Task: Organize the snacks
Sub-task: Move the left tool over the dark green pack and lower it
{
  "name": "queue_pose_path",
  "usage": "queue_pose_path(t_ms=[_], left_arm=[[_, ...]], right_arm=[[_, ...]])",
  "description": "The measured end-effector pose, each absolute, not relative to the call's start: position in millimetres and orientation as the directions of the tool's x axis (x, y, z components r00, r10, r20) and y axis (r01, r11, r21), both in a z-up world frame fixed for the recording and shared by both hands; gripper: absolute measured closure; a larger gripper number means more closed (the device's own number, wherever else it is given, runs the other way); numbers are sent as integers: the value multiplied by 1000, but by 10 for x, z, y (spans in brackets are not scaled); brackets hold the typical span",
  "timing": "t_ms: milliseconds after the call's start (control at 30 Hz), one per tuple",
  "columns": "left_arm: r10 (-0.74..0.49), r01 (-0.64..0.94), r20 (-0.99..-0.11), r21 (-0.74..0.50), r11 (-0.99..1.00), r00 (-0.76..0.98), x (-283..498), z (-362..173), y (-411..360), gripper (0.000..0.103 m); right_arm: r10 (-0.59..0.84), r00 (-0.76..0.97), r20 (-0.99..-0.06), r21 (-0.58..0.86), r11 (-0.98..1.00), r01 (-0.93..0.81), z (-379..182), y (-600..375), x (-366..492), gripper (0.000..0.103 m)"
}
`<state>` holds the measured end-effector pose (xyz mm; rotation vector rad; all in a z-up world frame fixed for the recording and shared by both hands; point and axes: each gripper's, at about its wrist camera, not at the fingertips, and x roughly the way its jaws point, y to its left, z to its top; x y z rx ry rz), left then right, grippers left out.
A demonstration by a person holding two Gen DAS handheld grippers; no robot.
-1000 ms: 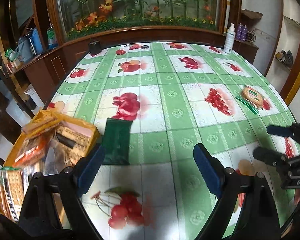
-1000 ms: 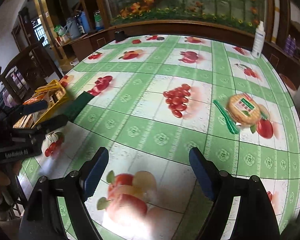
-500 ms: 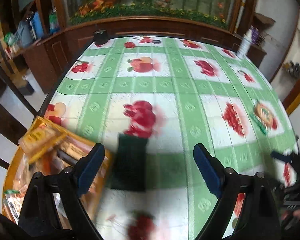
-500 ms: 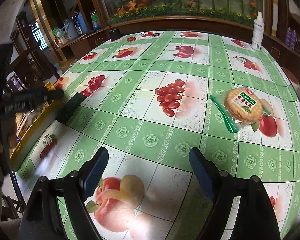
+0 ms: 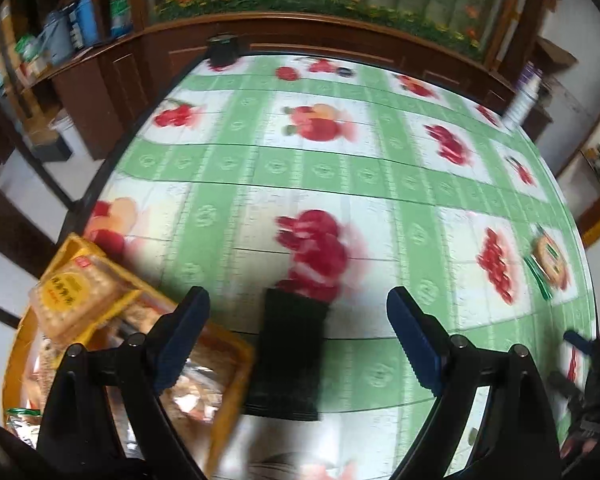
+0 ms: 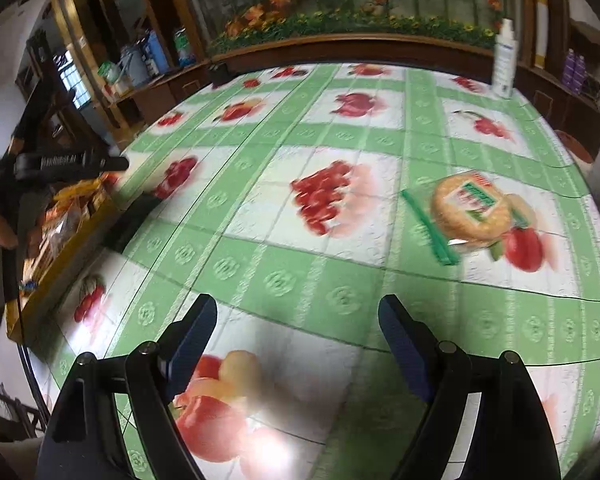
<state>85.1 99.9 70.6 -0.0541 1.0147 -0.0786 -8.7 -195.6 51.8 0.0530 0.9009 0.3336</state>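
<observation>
A dark green snack packet [image 5: 290, 354] lies flat on the fruit-patterned tablecloth, just right of the yellow basket [image 5: 232, 384] that holds several snack packs. My left gripper [image 5: 296, 334] is open and hovers over the packet, which sits between the two blue pads without touching them. A round cracker pack [image 6: 470, 210] in clear wrap with a green strip lies toward the table's right side; it also shows small in the left wrist view as the cracker pack [image 5: 550, 258]. My right gripper [image 6: 296, 338] is open over bare cloth, well short of the crackers.
A white spray bottle [image 6: 504, 58] stands at the table's far right edge. A small black box [image 5: 223, 49] sits at the far edge. Wooden cabinets and a flower display ring the table. The basket stands at the table's left edge [image 6: 40, 280].
My left gripper has swung left and closer toward the basket, so the dark packet now lies between its pads. The right gripper drifted slightly; the cracker pack looks nearer.
</observation>
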Motion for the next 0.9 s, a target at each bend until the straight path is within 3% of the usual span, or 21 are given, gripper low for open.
queue_pose_path(t_ms=[300, 600, 667, 733, 900], left_arm=[[-89, 123, -880, -34, 992, 466, 855, 473, 623, 13], [31, 130, -903, 95, 987, 429, 917, 277, 547, 10], [10, 148, -903, 81, 986, 430, 896, 255, 495, 10], [-112, 158, -925, -58, 986, 362, 875, 179, 456, 6], [-203, 208, -908, -133, 969, 367, 773, 237, 246, 6]], right_arm=[[223, 607, -763, 201, 974, -106, 567, -2507, -147, 20], [229, 604, -764, 222, 971, -88, 532, -2578, -151, 19], [236, 597, -766, 226, 970, -93, 506, -2560, -137, 19], [242, 596, -765, 232, 968, -96, 495, -2550, -131, 19], [237, 597, -767, 227, 969, -93, 515, -2547, -129, 19]])
